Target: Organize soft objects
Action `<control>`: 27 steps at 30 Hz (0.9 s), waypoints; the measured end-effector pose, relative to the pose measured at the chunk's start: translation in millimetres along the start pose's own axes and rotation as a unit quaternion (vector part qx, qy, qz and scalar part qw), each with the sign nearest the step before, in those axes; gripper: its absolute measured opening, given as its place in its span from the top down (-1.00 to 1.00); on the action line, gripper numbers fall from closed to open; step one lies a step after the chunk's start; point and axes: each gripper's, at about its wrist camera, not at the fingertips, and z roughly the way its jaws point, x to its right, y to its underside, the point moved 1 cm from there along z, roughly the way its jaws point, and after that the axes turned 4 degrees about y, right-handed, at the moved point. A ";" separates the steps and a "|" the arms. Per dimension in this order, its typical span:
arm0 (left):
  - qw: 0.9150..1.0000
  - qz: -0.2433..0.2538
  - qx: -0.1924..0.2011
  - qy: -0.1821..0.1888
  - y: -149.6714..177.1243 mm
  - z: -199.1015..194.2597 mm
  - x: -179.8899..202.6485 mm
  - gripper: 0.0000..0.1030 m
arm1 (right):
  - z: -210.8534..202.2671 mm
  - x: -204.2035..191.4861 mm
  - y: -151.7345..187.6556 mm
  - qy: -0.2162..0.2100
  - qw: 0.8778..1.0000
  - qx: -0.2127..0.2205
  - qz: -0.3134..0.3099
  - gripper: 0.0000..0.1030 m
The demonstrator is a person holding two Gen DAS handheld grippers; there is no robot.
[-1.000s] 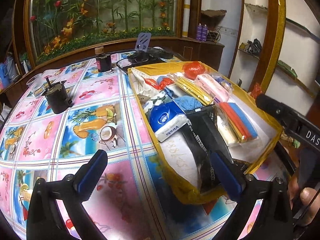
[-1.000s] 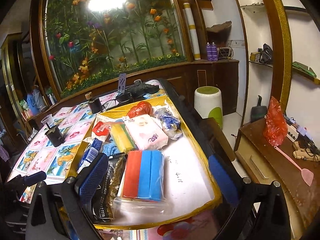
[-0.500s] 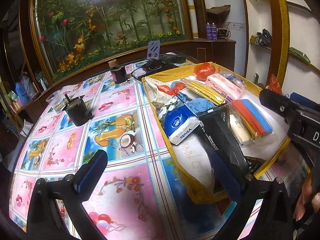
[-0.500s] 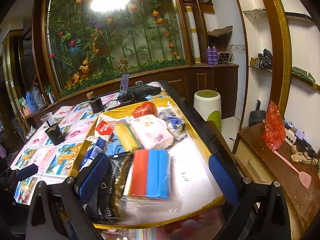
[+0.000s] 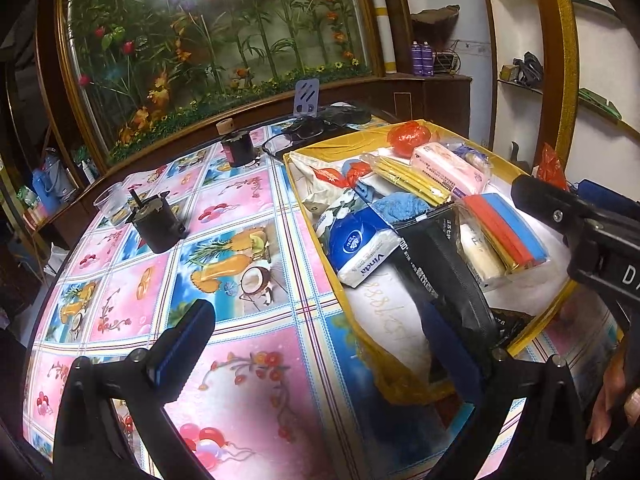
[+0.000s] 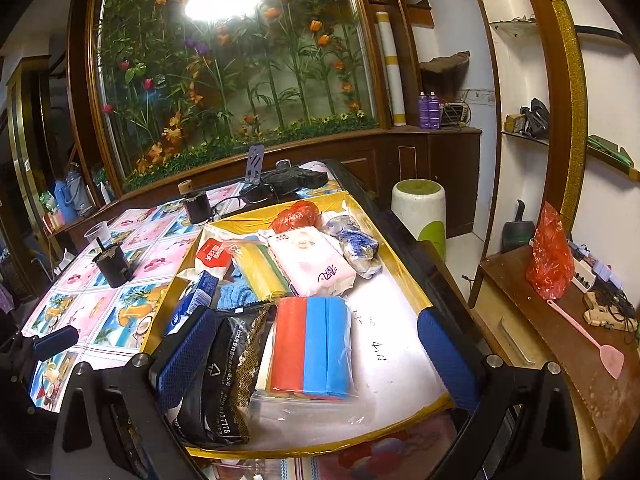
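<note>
Left gripper (image 5: 316, 344) and right gripper (image 6: 316, 350), jaws apart and empty, above yellow-rimmed tray (image 6: 404, 280) of packaged soft goods.

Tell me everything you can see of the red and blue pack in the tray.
The red and blue pack is a soft, flat bundle of one red and two blue strips side by side, sealed in a clear plastic bag whose loose end spills toward the tray's near edge. It lies flat, lengthwise, on the white sheet. Its left edge sits against a black packet, and the pink tissue pack lies just beyond it. A yellow layer shows underneath it from the left wrist view. No gripper touches it.
</note>
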 end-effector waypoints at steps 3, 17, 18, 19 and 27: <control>1.000 0.002 -0.001 -0.004 0.8 0.5 0.0 -1.00 | -0.6 1.0 -0.1 0.000 1.000 0.000 0.001 -0.98; 1.000 -0.004 -0.011 -0.014 0.1 2.6 -5.3 -1.00 | 1.6 -4.2 0.4 0.007 1.000 0.001 -0.010 -0.98; 1.000 -0.007 -0.010 -0.013 0.0 2.0 -6.1 -1.00 | 1.7 -5.1 0.7 0.005 1.000 0.000 -0.009 -0.98; 1.000 -0.012 -0.008 -0.012 0.0 0.8 -8.9 -1.00 | 1.7 -6.8 0.9 0.002 1.000 0.000 -0.008 -0.98; 0.998 -0.055 -0.014 -0.014 -1.3 2.6 -26.1 -0.99 | 2.1 -20.8 2.7 0.003 1.000 0.001 -0.024 -0.98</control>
